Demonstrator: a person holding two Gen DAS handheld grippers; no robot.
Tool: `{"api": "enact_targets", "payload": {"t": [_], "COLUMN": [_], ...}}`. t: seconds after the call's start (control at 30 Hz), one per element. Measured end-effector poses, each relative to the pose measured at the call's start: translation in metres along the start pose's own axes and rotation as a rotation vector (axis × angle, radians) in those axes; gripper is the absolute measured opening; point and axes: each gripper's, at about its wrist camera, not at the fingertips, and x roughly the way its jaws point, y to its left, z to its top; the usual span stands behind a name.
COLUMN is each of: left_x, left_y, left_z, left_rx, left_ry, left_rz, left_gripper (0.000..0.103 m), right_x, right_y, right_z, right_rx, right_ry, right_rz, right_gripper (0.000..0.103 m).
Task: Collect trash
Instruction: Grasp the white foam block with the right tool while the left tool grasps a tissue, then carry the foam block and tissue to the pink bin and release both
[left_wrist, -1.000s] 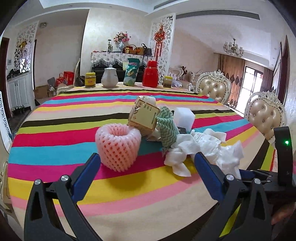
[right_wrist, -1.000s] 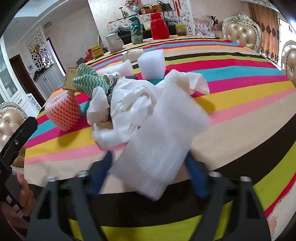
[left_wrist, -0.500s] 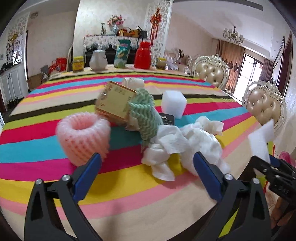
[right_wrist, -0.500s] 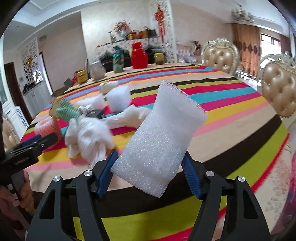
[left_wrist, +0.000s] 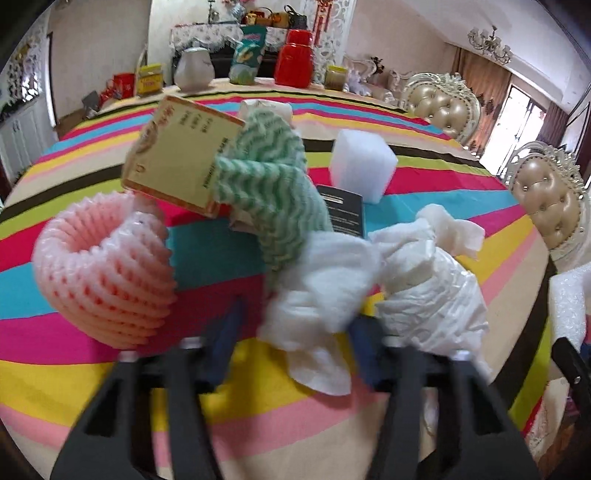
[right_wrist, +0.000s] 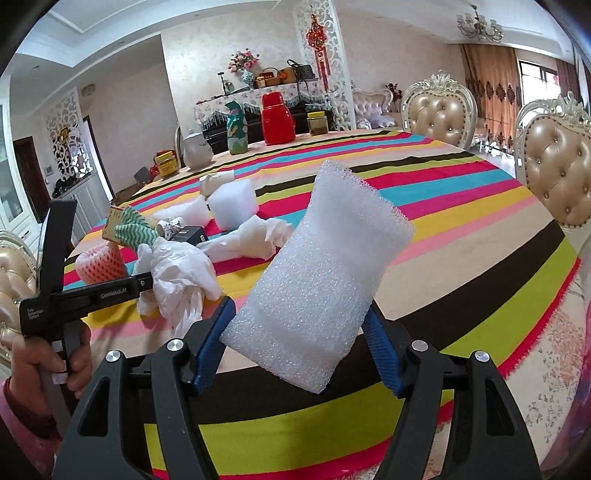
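Two grippers are busy over the striped surface (left_wrist: 110, 387). On the left, beside the pink foam net (left_wrist: 105, 273), the left gripper (left_wrist: 291, 339) is closing around crumpled white tissue (left_wrist: 317, 291); only a loose fold may be pinched, so the wad could be dropped or the green cloth (left_wrist: 273, 192) dragged along. To the right, the foam sheet (right_wrist: 325, 295) is clamped upright in the right gripper (right_wrist: 299, 347); slippage is possible from so soft a hold.

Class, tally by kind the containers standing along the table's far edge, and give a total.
Jars: 2
Teapot: 1
Flask: 1
Bag: 1
Total: 5
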Motion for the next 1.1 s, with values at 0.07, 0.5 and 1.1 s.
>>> {"api": "enact_targets", "payload": {"t": [0.07, 0.5, 1.1], "left_x": [-0.008, -0.066, -0.082], "left_y": [0.0, -0.018, -0.076], "left_z": [-0.002, -0.029, -0.046], "left_rx": [-0.003, 0.053, 0.216], "left_ry": [-0.035, -0.251, -0.333], "left_rz": [-0.004, -0.057, -0.138], "left_gripper": [0.034, 0.033, 0.033], "right_x": [-0.002, -0.005, -0.019], "right_y": [-0.001, -0.004, -0.018], "right_z": [0.0, -0.002, -0.001], "right_rx": [0.0, -0.003, 0.009], "right_ry": [-0.004, -0.021, -0.061], "right_rz": [0.005, 0.002, -0.025], "right_gripper": [0.066, 0.066, 0.066]}}
